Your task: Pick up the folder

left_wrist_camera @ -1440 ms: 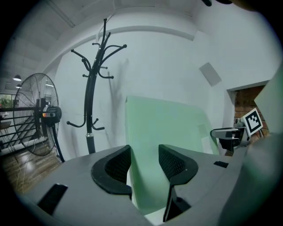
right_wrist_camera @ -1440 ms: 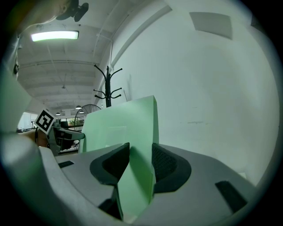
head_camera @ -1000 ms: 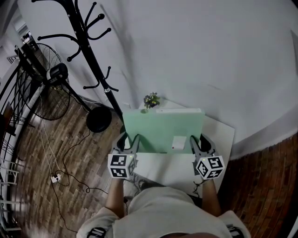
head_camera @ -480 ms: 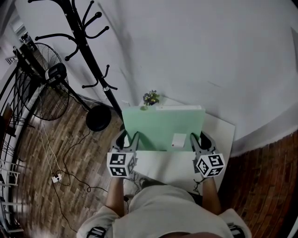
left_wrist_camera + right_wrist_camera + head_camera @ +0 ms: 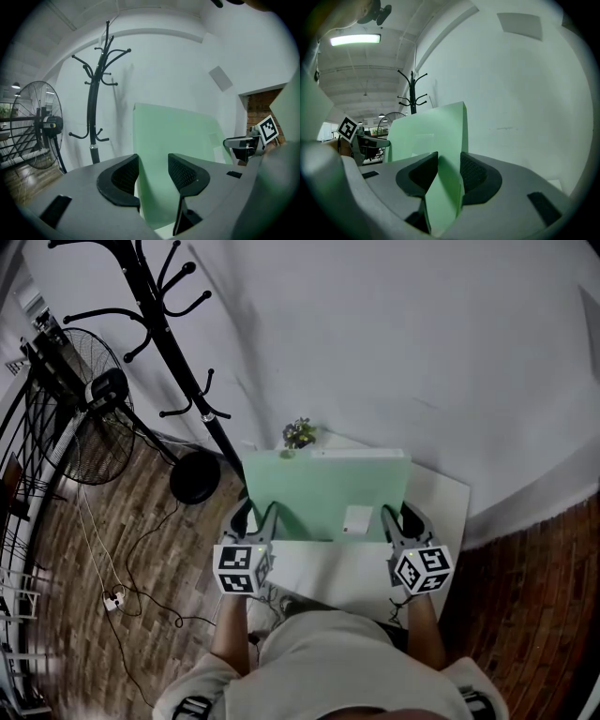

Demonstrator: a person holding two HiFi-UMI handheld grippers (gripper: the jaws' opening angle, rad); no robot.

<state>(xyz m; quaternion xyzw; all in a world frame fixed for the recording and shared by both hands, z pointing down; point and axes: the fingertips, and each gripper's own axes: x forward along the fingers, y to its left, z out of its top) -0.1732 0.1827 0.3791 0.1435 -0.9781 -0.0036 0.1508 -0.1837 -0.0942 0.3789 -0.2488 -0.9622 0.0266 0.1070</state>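
The folder (image 5: 323,493) is a thick pale green box folder with a white label (image 5: 357,519), held tilted up over the white table (image 5: 441,498). My left gripper (image 5: 258,521) grips its near left corner. In the left gripper view the folder (image 5: 178,136) fills the gap between the pads of that gripper (image 5: 153,176). My right gripper (image 5: 400,523) holds the near right corner. Its jaws have just been closing, and the folder's edge (image 5: 431,129) is pinched between the pads of the gripper (image 5: 449,171).
A small potted plant (image 5: 300,434) stands at the table's far left corner, against the white wall. A black coat rack (image 5: 183,362) with a round base (image 5: 195,476) and a standing fan (image 5: 75,418) are to the left. Cables (image 5: 112,596) trail over the wooden floor.
The head view has drifted slightly, so everything sits a little higher in the picture. The folder and both grippers keep their places relative to the table.
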